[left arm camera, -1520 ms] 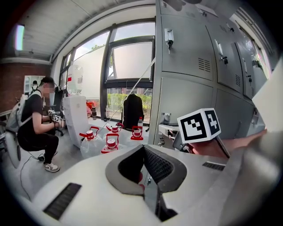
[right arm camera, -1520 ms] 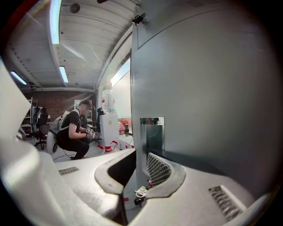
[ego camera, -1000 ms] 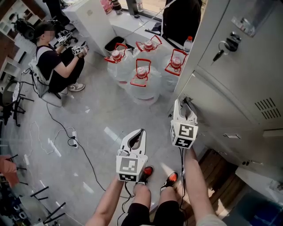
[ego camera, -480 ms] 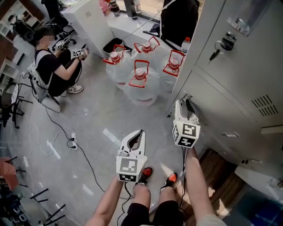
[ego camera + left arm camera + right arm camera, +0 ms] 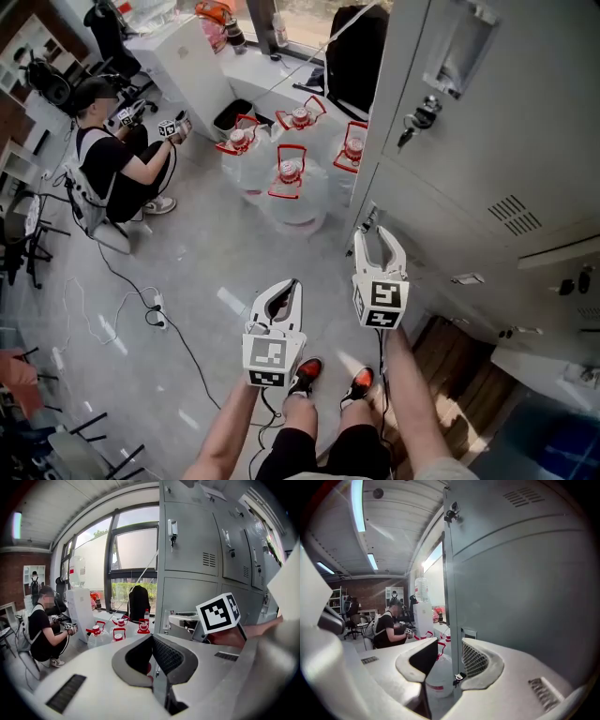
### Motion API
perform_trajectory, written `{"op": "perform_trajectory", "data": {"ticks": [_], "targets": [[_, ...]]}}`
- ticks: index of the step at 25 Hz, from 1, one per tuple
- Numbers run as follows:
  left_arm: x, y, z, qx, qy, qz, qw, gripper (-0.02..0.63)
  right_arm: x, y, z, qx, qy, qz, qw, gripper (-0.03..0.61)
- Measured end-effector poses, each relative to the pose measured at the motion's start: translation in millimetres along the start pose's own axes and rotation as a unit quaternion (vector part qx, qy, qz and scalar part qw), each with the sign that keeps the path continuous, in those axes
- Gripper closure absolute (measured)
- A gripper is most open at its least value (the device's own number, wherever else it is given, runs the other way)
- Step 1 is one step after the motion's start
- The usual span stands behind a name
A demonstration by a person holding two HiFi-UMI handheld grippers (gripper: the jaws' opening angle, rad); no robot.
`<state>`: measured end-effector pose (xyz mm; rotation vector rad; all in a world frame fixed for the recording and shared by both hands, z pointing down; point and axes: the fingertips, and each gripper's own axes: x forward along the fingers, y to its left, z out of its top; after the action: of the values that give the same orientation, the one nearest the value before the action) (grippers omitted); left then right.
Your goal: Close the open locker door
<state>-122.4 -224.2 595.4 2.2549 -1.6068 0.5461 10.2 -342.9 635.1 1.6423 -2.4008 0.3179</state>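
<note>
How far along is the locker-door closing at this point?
Done, apparently: the lower locker door looks flush with the row; latching can't be judged. In hand: right gripper, jaws just opening, straddles the door's edge without pressing. Left gripper is shut, empty. Left: withdraw, maybe confirm the latch.

Water jugs (image 5: 289, 187) grouped on floor ahead of left tongs (image 5: 293, 285); crouching person (image 5: 108, 164) far left; cable (image 5: 153, 302) nearer left.
</note>
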Motion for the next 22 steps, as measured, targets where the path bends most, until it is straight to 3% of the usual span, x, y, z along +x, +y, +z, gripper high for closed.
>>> {"op": "perform_trajectory", "data": {"ticks": [6,22], "targets": [[-26,-19,51,0.017,-0.019,-0.012,0.9996,0.592,-52,2,44,0.000,-0.011,0.008,1.000,0.425],[-117,-90,161,0.062,-0.077,-0.070,0.9927,0.592,-220,-21,157,-0.029,-0.050,-0.038,0.998,0.439]]}}
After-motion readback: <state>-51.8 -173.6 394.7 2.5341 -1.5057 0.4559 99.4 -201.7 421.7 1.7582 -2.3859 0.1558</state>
